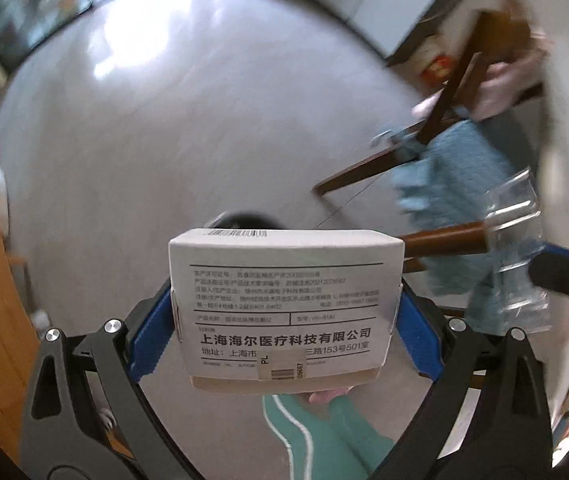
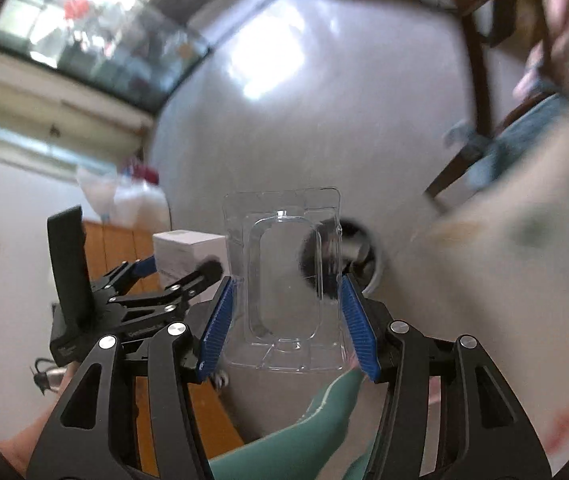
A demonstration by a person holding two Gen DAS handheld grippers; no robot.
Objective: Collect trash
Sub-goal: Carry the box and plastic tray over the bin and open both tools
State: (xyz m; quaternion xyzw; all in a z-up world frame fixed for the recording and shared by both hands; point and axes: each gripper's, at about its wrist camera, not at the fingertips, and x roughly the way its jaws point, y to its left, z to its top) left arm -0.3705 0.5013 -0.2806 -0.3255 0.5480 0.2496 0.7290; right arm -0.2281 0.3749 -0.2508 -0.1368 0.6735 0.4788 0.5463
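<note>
Carrying step, both loads lifted clear above grey floor. Left gripper clamped on one white printed cardboard box; right gripper half-open around one clear moulded plastic blister tray, pads touching. Next: over dark round bin opening, presumably, then release. Two items.

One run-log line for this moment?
left gripper: shut on white box | right gripper: shut on clear plastic tray
</note>
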